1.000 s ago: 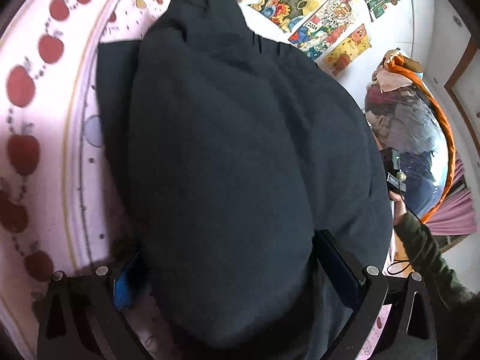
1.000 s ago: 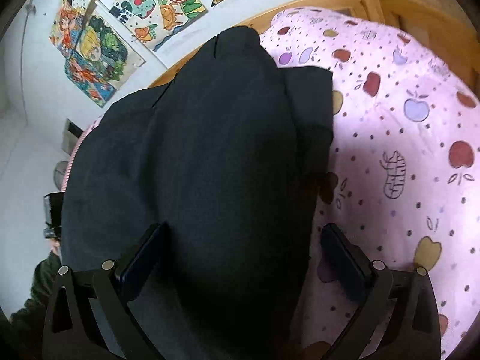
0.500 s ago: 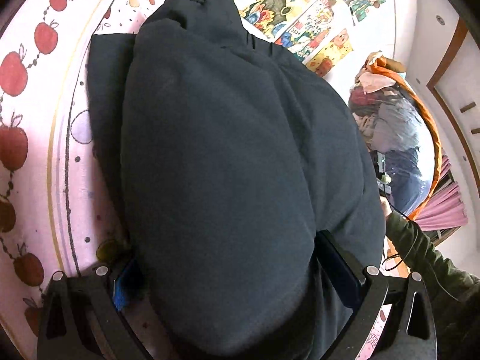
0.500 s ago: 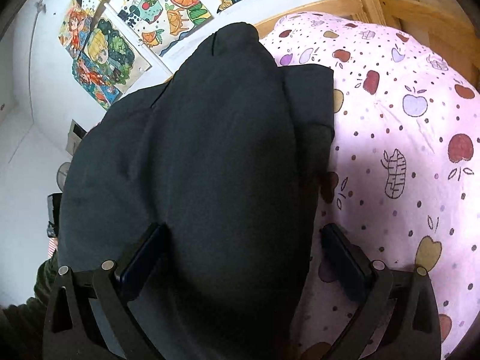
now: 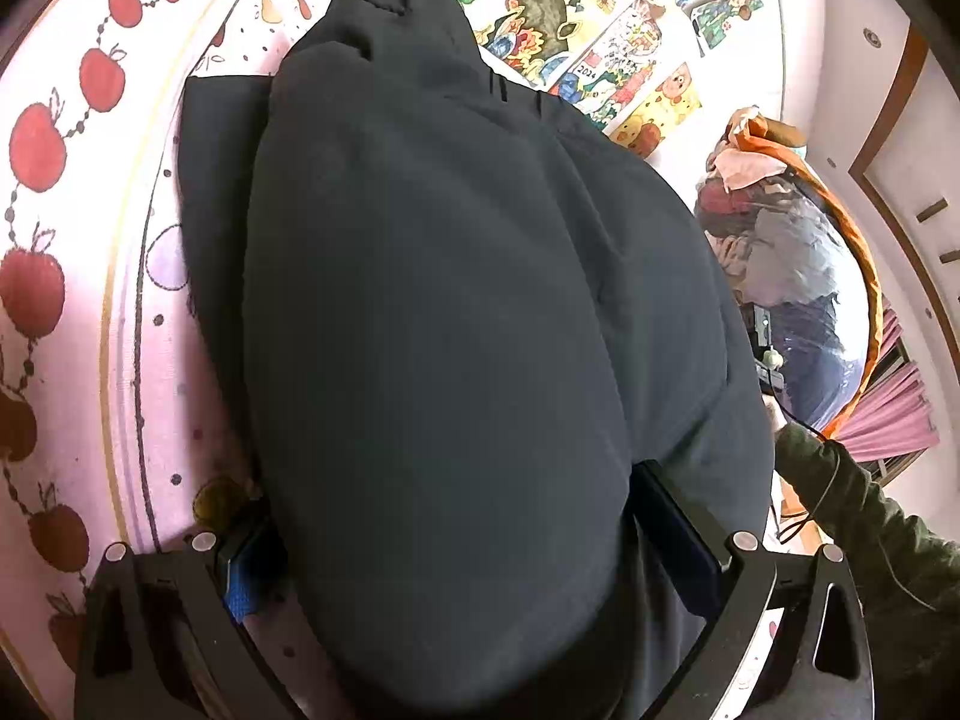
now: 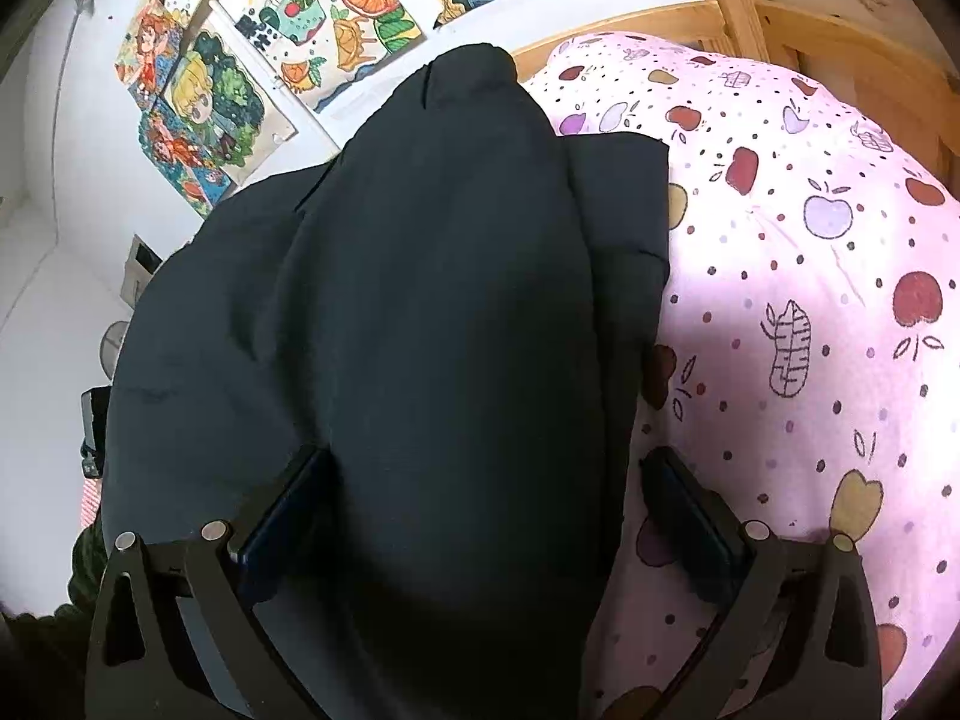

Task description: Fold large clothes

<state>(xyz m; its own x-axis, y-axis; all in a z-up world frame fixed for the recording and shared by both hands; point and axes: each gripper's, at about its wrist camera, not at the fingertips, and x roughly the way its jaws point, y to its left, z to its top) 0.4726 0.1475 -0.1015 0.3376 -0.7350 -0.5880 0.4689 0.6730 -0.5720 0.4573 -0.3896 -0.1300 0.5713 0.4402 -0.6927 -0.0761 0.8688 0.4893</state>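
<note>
Only the left wrist view takes in the far side of the room: a round orange-rimmed hamper [image 5: 840, 276] stuffed with clothes, pink curtains [image 5: 894, 402], and a green-sleeved arm [image 5: 864, 510] to the right of the fingers. Only the right wrist view takes in the wooden bed frame [image 6: 780, 18] beyond the fingers and the broad stretch of pink apple-print bedsheet [image 6: 810, 312] to their right. Both views catch the bright drawings [image 6: 252, 96] taped to the wall. The dark garment [image 5: 432, 324] is a thick, puffy bundle draped over both tools, its long axis running straight away from the fingers; it is broad and rounded near them and narrows to a bunched tip at the far end, which points toward the wall. A flatter layer of the same cloth lies under it on the bed, showing left of the bundle in the left view and right of it in the right view. The left gripper [image 5: 468, 546] has its fingers spread wide with the bundle swelling up between them and hiding the tips. The right gripper [image 6: 480, 498] is likewise spread wide, the cloth filling the gap between its fingers and spilling over the left one.
</note>
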